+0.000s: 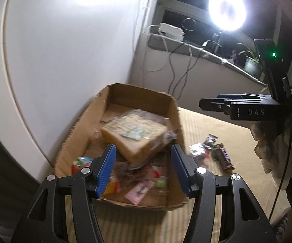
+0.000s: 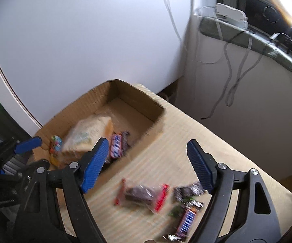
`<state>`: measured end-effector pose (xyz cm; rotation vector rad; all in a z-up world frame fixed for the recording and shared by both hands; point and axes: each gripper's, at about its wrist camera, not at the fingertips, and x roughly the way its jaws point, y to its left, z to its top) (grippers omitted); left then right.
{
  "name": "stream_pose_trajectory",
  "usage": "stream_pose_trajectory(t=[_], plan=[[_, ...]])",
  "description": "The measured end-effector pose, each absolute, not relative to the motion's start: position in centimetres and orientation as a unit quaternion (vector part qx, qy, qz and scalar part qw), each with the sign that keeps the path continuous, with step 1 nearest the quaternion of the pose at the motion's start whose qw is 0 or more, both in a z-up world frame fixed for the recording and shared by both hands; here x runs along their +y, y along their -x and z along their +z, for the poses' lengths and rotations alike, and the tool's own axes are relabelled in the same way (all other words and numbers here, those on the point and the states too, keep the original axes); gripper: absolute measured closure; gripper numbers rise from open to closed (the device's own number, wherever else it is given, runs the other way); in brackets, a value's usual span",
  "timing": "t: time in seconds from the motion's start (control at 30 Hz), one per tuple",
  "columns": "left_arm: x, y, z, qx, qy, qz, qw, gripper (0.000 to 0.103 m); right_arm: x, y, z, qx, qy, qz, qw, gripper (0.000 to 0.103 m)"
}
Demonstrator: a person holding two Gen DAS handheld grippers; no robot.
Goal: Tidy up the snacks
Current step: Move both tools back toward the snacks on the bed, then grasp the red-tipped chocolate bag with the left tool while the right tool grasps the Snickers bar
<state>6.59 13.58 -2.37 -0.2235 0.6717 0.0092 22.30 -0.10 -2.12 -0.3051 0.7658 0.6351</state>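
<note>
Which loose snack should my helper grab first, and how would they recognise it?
Start at the open brown cardboard box on the beige striped mat. Beside it lie loose wrappers; take the clear packet with red crimped ends, nearest the box. Its neighbours are dark or blue-labelled bars.

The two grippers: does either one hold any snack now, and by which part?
Nothing is held. The left gripper is open above the cardboard box; the right gripper is open above the loose snacks.

2 wrist views, close above, perhaps angled down, sharing the cardboard box (image 1: 172, 109).
</note>
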Motion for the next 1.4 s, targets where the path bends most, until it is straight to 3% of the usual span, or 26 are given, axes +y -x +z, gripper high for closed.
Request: stream_pose_trajectory(t=[0.47,0.63,0.8,0.9,1.03,1.2,1.3,1.4], plan=[[5.5,-7.3,-2.5,0.338,0.069,-0.067,0.936,0.048,-10.4,-20.9,-5.9,0.419,0.125,0.242,0.866,0.021],[3.3,-8.3,-3.4,0.353,0.056,-0.085,0.930,0.052,-11.6,-20.9,-7.6,0.439,0.108,0.245,0.857,0.021],[1.7,-9.7,-3.9,0.364,0.045,-0.101,0.925,0.058,-12.0,-21.3,-8.8,0.456,0.097,0.257,0.846,0.031],[1.4,-10.8,-4.4,0.374,0.047,-0.103,0.921,0.058,-12.1,-21.4,-9.5,0.463,0.087,0.266,0.841,0.033],[0.9,-12.5,-4.8,0.388,0.043,-0.105,0.915,0.058,-11.9,-21.7,-10.6,0.470,0.086,0.275,0.834,0.043],[0.7,-14.4,-5.9,0.408,0.054,-0.102,0.905,0.058,-11.6,-21.8,-11.3,0.474,0.080,0.286,0.829,0.044],[0.7,-15.3,-6.5,0.420,0.061,-0.101,0.900,0.059,-11.3,-21.9,-11.5,0.476,0.084,0.288,0.827,0.053],[0.7,-16.1,-6.7,0.424,0.065,-0.096,0.898,0.059,-11.3,-21.9,-11.9,0.479,0.087,0.288,0.825,0.054]])
